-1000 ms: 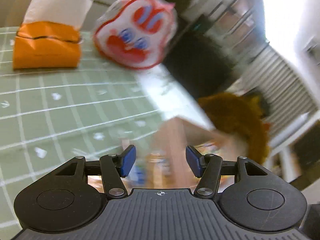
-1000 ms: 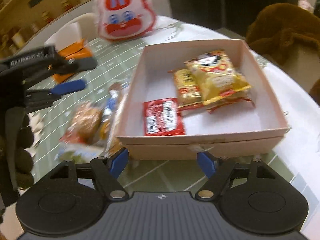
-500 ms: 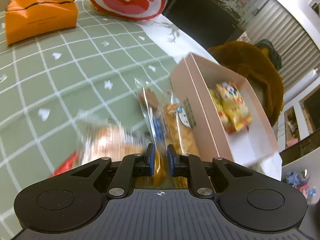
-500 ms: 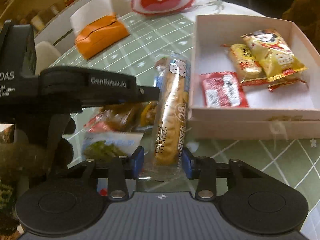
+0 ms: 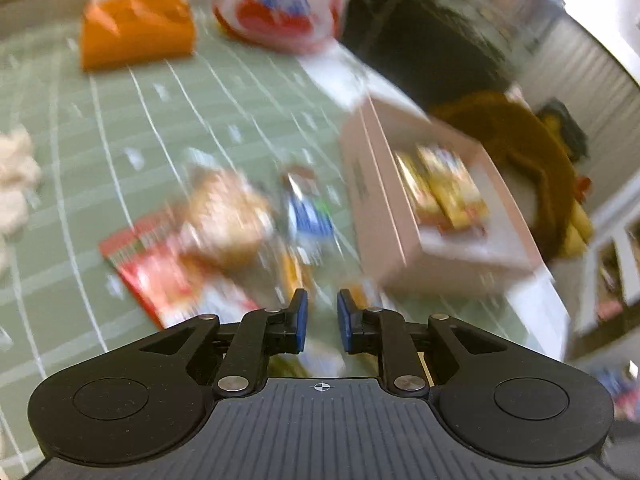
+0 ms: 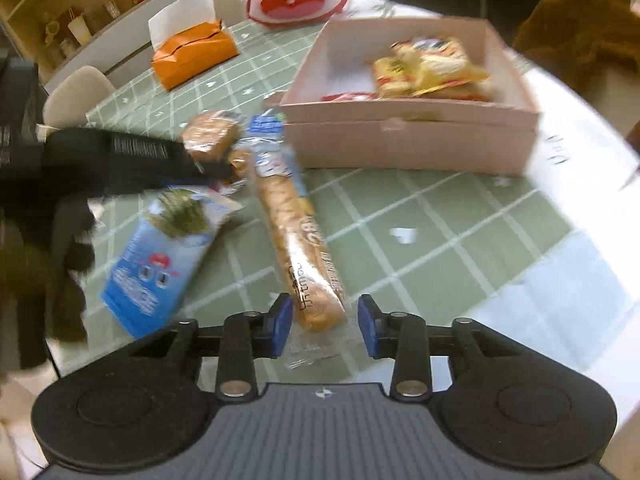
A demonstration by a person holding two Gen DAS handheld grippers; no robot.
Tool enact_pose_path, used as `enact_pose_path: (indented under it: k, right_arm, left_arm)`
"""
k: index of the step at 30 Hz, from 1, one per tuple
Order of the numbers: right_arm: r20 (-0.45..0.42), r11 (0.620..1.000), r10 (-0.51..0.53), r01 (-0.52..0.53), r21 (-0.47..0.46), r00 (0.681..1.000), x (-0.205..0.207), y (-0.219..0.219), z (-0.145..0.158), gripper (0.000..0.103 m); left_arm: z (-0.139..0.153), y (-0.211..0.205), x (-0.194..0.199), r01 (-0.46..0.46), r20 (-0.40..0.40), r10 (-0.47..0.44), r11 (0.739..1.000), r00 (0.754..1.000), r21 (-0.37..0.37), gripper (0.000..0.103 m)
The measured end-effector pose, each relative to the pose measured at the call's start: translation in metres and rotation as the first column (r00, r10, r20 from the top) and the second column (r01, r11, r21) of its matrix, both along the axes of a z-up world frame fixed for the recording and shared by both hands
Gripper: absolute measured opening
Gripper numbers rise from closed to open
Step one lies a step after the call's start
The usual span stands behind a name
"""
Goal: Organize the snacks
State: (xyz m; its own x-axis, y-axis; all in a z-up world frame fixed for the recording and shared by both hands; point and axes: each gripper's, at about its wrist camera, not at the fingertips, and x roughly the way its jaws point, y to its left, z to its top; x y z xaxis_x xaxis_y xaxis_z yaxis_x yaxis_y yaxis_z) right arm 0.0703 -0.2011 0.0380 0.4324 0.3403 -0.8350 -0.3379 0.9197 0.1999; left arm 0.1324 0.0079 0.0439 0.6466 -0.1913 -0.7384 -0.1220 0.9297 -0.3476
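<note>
Over the green checked tablecloth [image 5: 100, 152] on the left wrist view, everything's a blur! The left gripper [image 5: 322, 322] shows a narrow slit between its blue pads, jaws just easing apart. White and green wrapper shows low in that gap; whether it is pinched I cannot tell. Ahead lie a brown snack [image 5: 228, 216] on a red packet [image 5: 156, 264], and the pink box [image 5: 372, 200] to the right with yellow packets [image 5: 444, 188] inside.

Across to the right wrist view: the right gripper [image 6: 325, 326] has just widened a touch, pads clear of the long biscuit pack [image 6: 296, 232], whose near end lies between them on the cloth. A blue seaweed pack [image 6: 156, 264] sits just left, by the left gripper's tip
</note>
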Motion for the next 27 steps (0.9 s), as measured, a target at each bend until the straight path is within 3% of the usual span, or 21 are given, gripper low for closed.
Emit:
enact_pose_path:
  k: [2,4,10,13,17,19,22,25,27]
  right_arm:
    - [0.048,1.000,0.007,-0.006,-0.022,0.999,-0.007,-0.004,0.005,0.072]
    - [0.083,1.000,0.003,-0.002,-0.012,0.997,-0.011,-0.007,0.009,0.079]
    - [0.103,0.994,-0.004,0.016,-0.112,0.995,-0.014,-0.004,0.005,0.079]
    - [0.145,0.984,0.007,0.019,-0.179,0.989,-0.019,0.000,0.003,0.079]
    - [0.213,0.966,0.042,0.014,-0.256,0.976,-0.026,0.011,0.001,0.080]
    - [0.250,0.954,0.055,0.023,-0.299,0.967,-0.030,0.017,-0.002,0.080]
    - [0.237,0.951,0.061,0.016,-0.309,0.970,-0.028,0.021,-0.006,0.080]
    - [0.199,0.962,0.045,0.011,-0.272,0.979,-0.024,0.018,-0.006,0.080]
    - [0.190,0.966,0.027,0.023,-0.258,0.981,-0.022,0.014,-0.005,0.080]
  left_arm:
    - [0.004,0.002,0.016,-0.007,0.022,0.006,1.000,1.000,0.021,0.025]
    - [0.001,0.001,0.040,0.004,0.001,-0.004,0.998,1.000,0.058,0.026]
    - [-0.016,-0.005,0.098,-0.009,-0.041,0.015,0.991,0.999,0.130,0.026]
    - [-0.027,-0.010,0.116,0.029,-0.072,-0.017,0.985,0.997,0.171,0.031]
    - [-0.032,-0.020,0.125,0.104,-0.040,-0.097,0.961,0.994,0.258,0.036]
    - [-0.032,-0.019,0.129,0.118,-0.035,-0.113,0.960,0.993,0.255,0.036]
    - [-0.033,-0.014,0.131,0.132,-0.034,-0.128,0.963,0.991,0.233,0.033]
    - [-0.031,-0.003,0.124,0.119,-0.045,-0.113,0.981,0.993,0.155,0.021]
    - [-0.029,-0.001,0.112,0.129,-0.034,-0.126,0.979,0.992,0.155,0.015]
